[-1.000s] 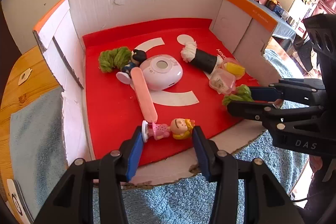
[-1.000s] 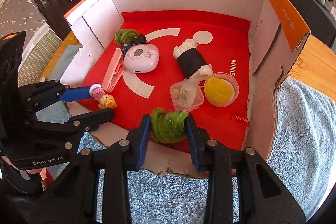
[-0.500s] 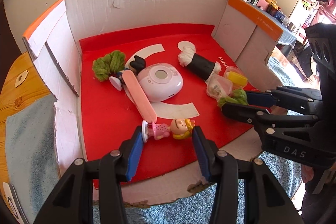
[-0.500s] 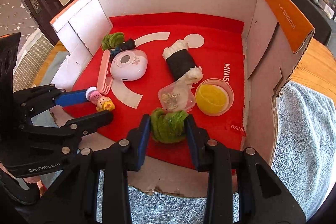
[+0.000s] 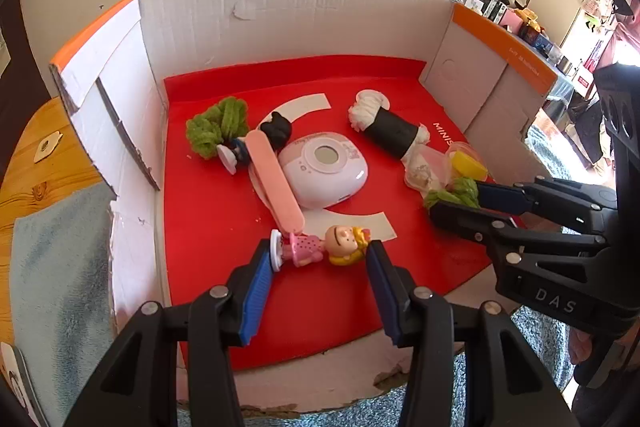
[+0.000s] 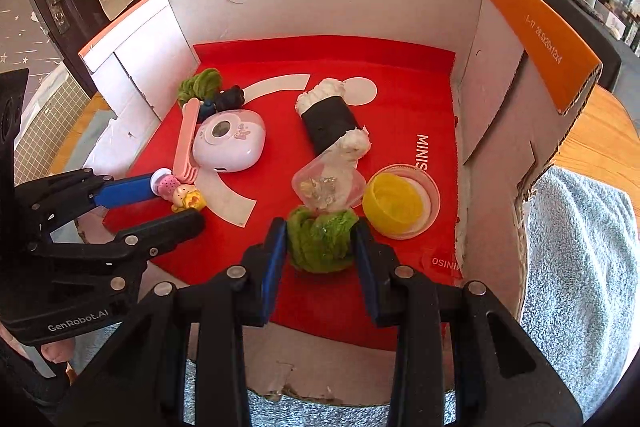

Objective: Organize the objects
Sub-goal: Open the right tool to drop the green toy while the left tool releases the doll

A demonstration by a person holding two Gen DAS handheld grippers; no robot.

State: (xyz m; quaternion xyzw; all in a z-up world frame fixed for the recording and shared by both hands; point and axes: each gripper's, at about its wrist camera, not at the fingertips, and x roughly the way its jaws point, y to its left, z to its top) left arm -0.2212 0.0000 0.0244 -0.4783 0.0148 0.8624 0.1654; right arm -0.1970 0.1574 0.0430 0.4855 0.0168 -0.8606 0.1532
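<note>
My left gripper [image 5: 318, 253] is shut on a small pink doll figure [image 5: 320, 247] with a yellow-haired head, lying sideways between the blue pads over the red floor of the cardboard box [image 5: 280, 11]. It also shows in the right wrist view [image 6: 178, 193]. My right gripper [image 6: 320, 241] is shut on a green fuzzy bundle [image 6: 322, 241], just in front of a clear lidded cup [image 6: 328, 185]. The bundle also shows in the left wrist view [image 5: 454, 193].
On the red floor lie a white round gadget [image 5: 322, 169], a pink comb [image 5: 272, 183], a second green bundle [image 5: 216, 127], a dark-haired figure [image 5: 276, 133], a black-and-white sushi roll toy [image 6: 332, 117] and a yellow-filled dish [image 6: 398, 203]. The box stands on a blue towel [image 6: 580, 255].
Both grippers have moved forward, deeper into the box, each still holding its object. The doll and the green bundle now hang over the red floor.
</note>
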